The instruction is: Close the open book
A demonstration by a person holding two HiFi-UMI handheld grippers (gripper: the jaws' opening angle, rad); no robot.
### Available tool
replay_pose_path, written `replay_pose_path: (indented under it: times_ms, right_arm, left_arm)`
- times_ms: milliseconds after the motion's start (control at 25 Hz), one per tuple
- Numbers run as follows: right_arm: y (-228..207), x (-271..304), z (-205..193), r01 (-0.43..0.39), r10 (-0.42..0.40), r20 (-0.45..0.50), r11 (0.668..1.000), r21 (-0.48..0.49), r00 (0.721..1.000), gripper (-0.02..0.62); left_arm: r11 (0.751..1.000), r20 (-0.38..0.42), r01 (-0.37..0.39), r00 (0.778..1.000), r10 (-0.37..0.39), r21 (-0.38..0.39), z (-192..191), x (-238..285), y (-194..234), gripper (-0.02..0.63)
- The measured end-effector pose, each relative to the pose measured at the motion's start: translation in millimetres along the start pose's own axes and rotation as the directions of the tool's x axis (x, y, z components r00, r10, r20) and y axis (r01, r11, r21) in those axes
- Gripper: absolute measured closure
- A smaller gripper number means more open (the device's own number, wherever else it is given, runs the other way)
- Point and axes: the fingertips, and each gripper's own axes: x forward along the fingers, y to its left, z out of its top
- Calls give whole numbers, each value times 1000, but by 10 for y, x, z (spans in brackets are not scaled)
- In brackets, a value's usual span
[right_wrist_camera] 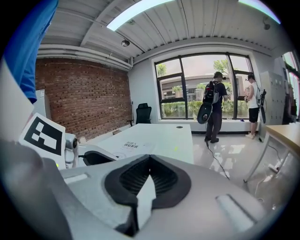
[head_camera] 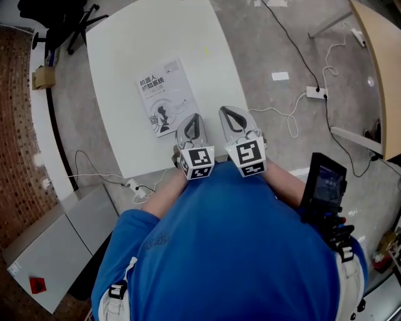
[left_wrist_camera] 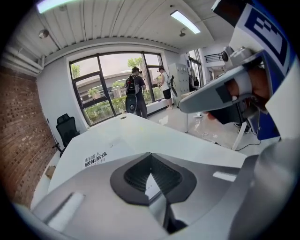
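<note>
step: book (head_camera: pixel 164 96) lies cover-up on tabletop (head_camera: pixel 119 50), looks closed | left gripper (head_camera: pixel 193 123) and right gripper (head_camera: pixel 230 116): both clenched, empty | next: I check it, no grasp needed

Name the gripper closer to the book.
The left gripper: its tips are by the near corner of the book; the right gripper sits farther off.

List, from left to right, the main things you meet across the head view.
Black office chair → book → left gripper → right gripper → black handheld device at the person's side.
</note>
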Motion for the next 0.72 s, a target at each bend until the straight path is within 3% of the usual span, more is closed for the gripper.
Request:
replay_pose_path:
  times_ms: [160,200,240,720]
  right_arm:
    - [-76,42,-62,-32,32,-13,999,6,999,592]
    - [-99,44,-70,-38,39,-15,999,8,999,592]
    - [-123,45,-75,-45,45,-18,999,10,999,592]
    - [-324,178,-163,-113,114,-37,993,18,993,592]
  left_arm:
    - [1000,-65,-22,998,22,11,-83,157,-41,579]
    - [1000,-81,-21,996,22,11,-92,192,-63,438]
    - [1000,-95,-27,995,28,9,-97,219,-77,416]
    - [993,-210,-116,970,120,28,-339,405,-105,410]
